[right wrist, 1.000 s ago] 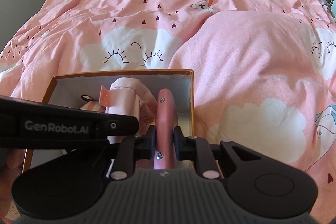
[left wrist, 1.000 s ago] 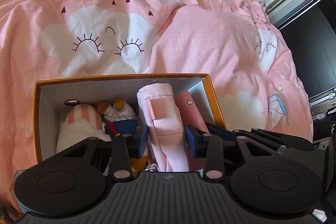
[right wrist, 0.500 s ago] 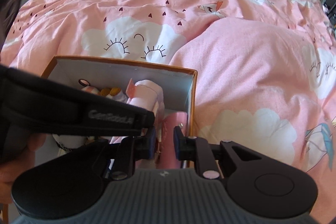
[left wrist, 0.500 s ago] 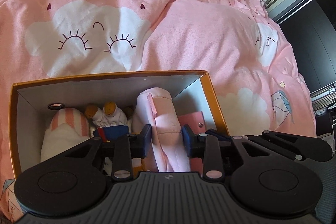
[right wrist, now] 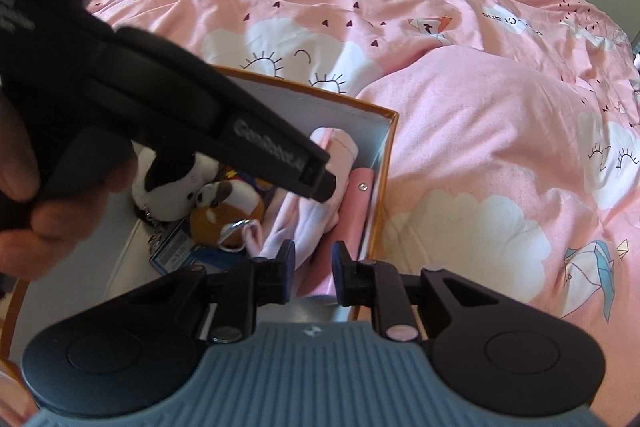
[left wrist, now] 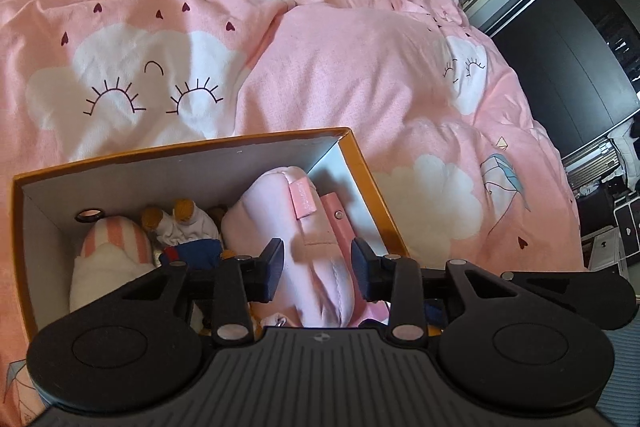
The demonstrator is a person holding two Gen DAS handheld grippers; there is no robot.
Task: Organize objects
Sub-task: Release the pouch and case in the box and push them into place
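Cardboard box (left wrist: pixel 362 163) with orange rim and white inner walls sits on a pink quilt printed with sleepy white clouds (left wrist: pixel 160 79), filled with soft things. At its left wall lies a pink-and-white striped plush (left wrist: pixel 110 247). Next comes a small doll with orange feet and a blue top (left wrist: pixel 180 231). Right of that, a pale pink padded fabric pouch with a small pink tag (left wrist: pixel 280 223) stands on end. A slim pink case with a metal stud (left wrist: pixel 338 223) leans between the pouch and the box's right wall.

The left gripper (left wrist: pixel 318 269) hangs over the pouch, its dark blue pads on either side of the fabric and its jaws opening; whether the pads still press the pouch cannot be told.

From the right wrist, the right gripper (right wrist: pixel 314 277) hovers over the box's right edge with its jaws slightly parted and nothing held. A brown-and-white round plush (right wrist: pixel 226 205) and a black-and-white plush (right wrist: pixel 168 187) lie deeper in the box, partly behind the left gripper's black body and a hand (right wrist: pixel 44 195).
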